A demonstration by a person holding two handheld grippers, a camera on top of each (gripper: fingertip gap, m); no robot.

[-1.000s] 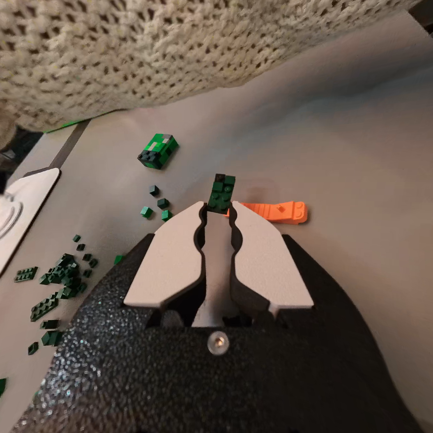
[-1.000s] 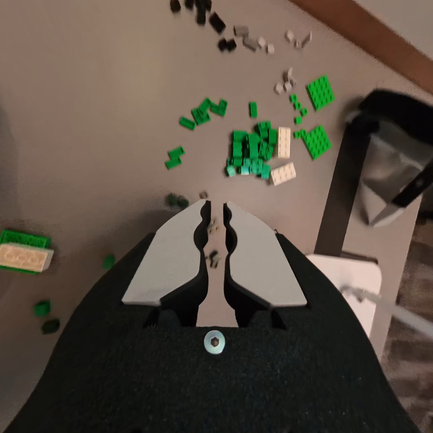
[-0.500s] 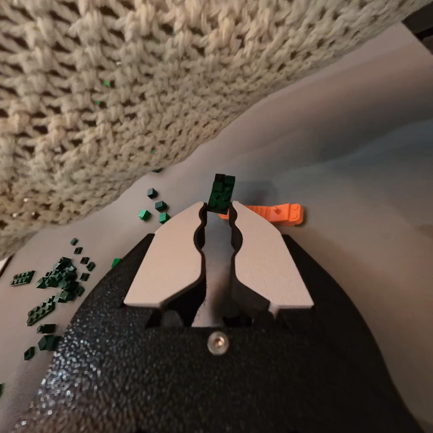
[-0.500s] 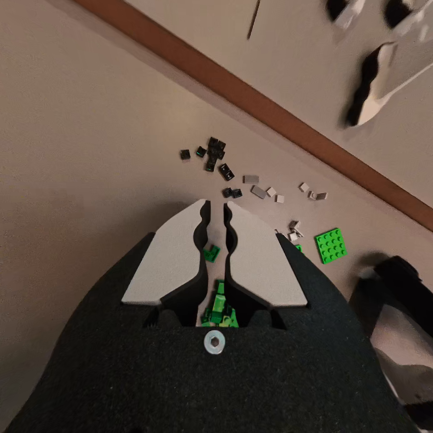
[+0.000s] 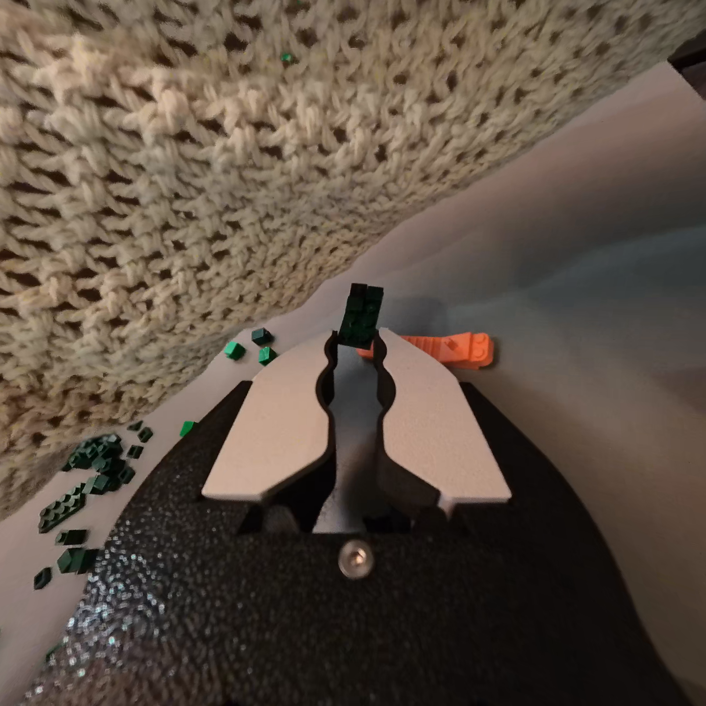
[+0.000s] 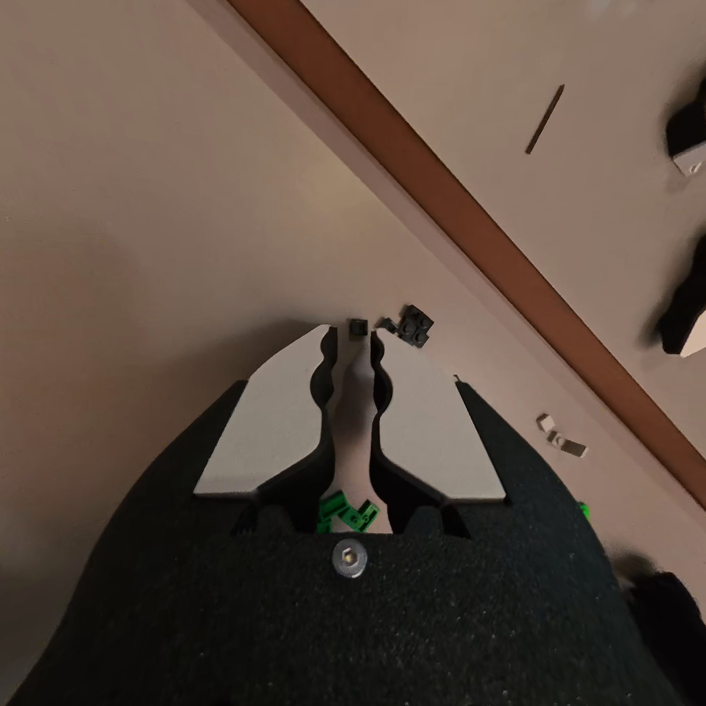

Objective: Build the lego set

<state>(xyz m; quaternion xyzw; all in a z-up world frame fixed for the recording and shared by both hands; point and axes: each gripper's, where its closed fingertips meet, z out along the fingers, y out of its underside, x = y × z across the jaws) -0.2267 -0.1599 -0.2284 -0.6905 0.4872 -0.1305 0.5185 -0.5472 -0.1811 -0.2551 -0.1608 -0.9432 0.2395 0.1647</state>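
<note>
My left gripper (image 5: 355, 338) is shut on a small dark green lego assembly (image 5: 361, 315), which sticks up from between the fingertips above the table. My right gripper (image 6: 353, 330) is open and empty. It hangs low over the table, with a small black lego piece (image 6: 358, 327) lying just past the gap between its fingertips. A black lego plate with studs (image 6: 414, 326) lies just right of that piece. Bright green lego pieces (image 6: 345, 515) show under the right gripper's base.
A cream knitted sleeve (image 5: 229, 153) fills the upper left of the left wrist view. An orange brick separator (image 5: 454, 349) lies behind the left gripper. Dark green pieces (image 5: 95, 470) lie at the left. Grey pieces (image 6: 559, 441) and the table's brown edge (image 6: 420, 153) show at right. About 30 centimetres separates my left fingertips from my right.
The knitted sleeve has moved farther across the left wrist view and hides the green block. My right gripper has travelled from the green pile toward the black pieces by the table's far edge.
</note>
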